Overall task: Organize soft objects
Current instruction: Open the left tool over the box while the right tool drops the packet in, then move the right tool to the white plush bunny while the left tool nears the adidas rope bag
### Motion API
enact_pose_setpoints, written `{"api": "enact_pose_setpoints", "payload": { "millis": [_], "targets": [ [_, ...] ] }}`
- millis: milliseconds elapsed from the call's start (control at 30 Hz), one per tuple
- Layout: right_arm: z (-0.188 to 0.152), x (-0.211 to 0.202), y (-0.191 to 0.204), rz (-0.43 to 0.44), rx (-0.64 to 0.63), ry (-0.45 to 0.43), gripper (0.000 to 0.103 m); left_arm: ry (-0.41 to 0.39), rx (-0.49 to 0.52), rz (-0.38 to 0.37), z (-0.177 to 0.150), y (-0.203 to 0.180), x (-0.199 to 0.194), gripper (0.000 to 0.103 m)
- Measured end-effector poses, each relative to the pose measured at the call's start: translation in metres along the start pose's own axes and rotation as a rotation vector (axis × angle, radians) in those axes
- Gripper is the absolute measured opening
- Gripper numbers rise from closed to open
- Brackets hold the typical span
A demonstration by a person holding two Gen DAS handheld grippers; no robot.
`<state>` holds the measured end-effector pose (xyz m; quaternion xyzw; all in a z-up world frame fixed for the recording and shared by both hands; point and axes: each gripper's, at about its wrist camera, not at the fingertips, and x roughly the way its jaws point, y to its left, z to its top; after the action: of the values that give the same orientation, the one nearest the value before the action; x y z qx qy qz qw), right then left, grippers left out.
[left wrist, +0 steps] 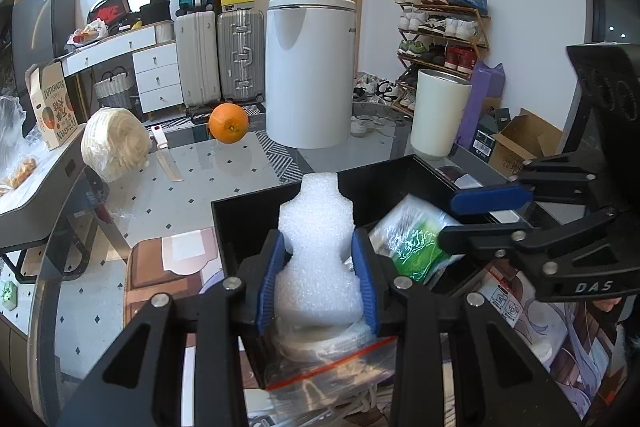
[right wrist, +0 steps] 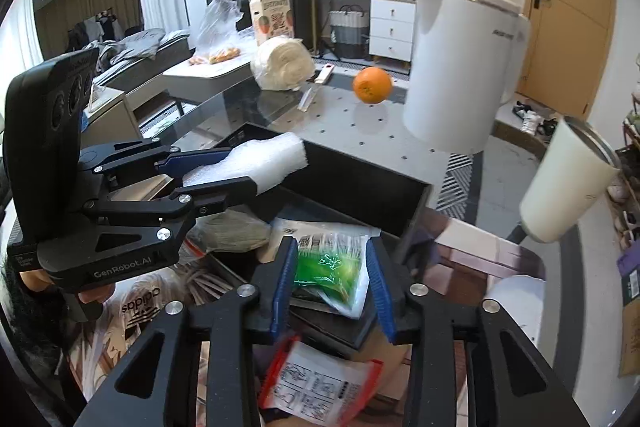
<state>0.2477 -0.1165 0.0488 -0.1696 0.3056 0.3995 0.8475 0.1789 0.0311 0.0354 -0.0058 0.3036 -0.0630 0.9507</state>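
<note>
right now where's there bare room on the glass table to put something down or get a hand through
Bare glass lies between the black box and the orange, and rightward toward the white bin. A narrower gap runs between the bin and the cream cup. Crowded: inside the box, where the left gripper holds the foam piece beside the green packet.

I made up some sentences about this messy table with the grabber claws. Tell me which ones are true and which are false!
1. The left gripper squeezes a white foam piece. True.
2. The orange sits inside the black box. False: it rests on the glass table, beyond the box.
3. The green packet lies between the right gripper fingers, unpinched. True: gaps show on both sides.
4. A knife lies near the wrapped cabbage. True.
5. The white cup lies tipped over. False: it stands upright.
</note>
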Motion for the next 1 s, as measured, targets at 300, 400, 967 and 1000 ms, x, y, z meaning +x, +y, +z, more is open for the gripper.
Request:
{"api": "enact_pose_setpoints", "payload": {
  "millis": [300,400,967,1000],
  "targets": [
    [-0.01,-0.031,-0.004,0.0,0.028,-0.075,0.073,-0.013,-0.002,0.007,0.003,0.0,-0.01,0.066],
    [-0.017,-0.041,-0.006,-0.004,0.051,-0.104,0.085,-0.019,0.003,0.002,0.003,-0.002,-0.017,0.092],
    [-0.054,-0.071,0.005,-0.049,0.128,-0.133,0.102,-0.081,-0.104,0.059,-0.029,0.004,-0.069,0.103],
    [-0.058,-0.071,0.008,-0.054,0.124,-0.128,0.102,-0.078,-0.107,0.059,-0.032,0.004,-0.071,0.103]
  ]
}}
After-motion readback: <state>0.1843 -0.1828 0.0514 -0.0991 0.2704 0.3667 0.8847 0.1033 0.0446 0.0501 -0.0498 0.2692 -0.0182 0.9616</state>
